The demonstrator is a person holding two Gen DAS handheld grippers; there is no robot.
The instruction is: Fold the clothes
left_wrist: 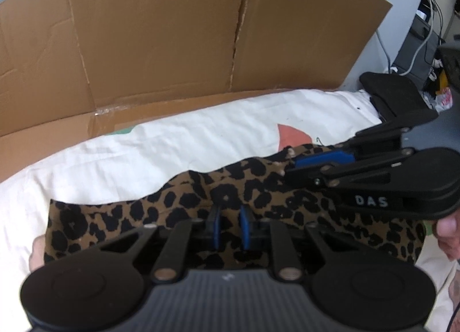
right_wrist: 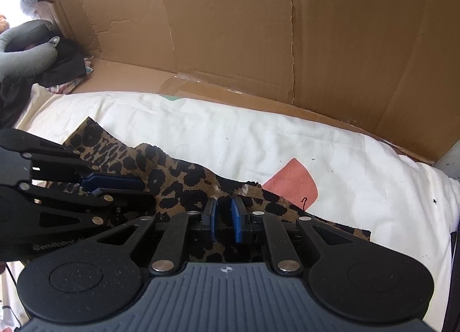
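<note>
The left gripper [left_wrist: 230,224] has its blue-padded fingers [left_wrist: 216,227] set a narrow way apart, with a raised ridge of the leopard-print garment [left_wrist: 184,202] running between them; the fabric sits in the gap, though whether the pads truly press on it cannot be told from either view. The right gripper [right_wrist: 224,218] likewise straddles the top edge of the same garment, its fingers [right_wrist: 236,221] a little apart with a dark slot between them, and here too the fabric lies in the gap without a clear sign of pressure. In the left wrist view the right gripper comes in from the right side, lying across the garment's far edge; in the right wrist view the left gripper enters from the left, over the garment's other end. The garment lies in a long, rumpled band on a cream sheet [left_wrist: 178,145] that bears a coral patch [right_wrist: 293,181]. Behind the sheet stands a creased brown cardboard panel [left_wrist: 149,44]. Part of a hand [left_wrist: 447,231] shows beneath the right gripper's body. At far left in the right wrist view sit dark clothes [right_wrist: 69,64].
</note>
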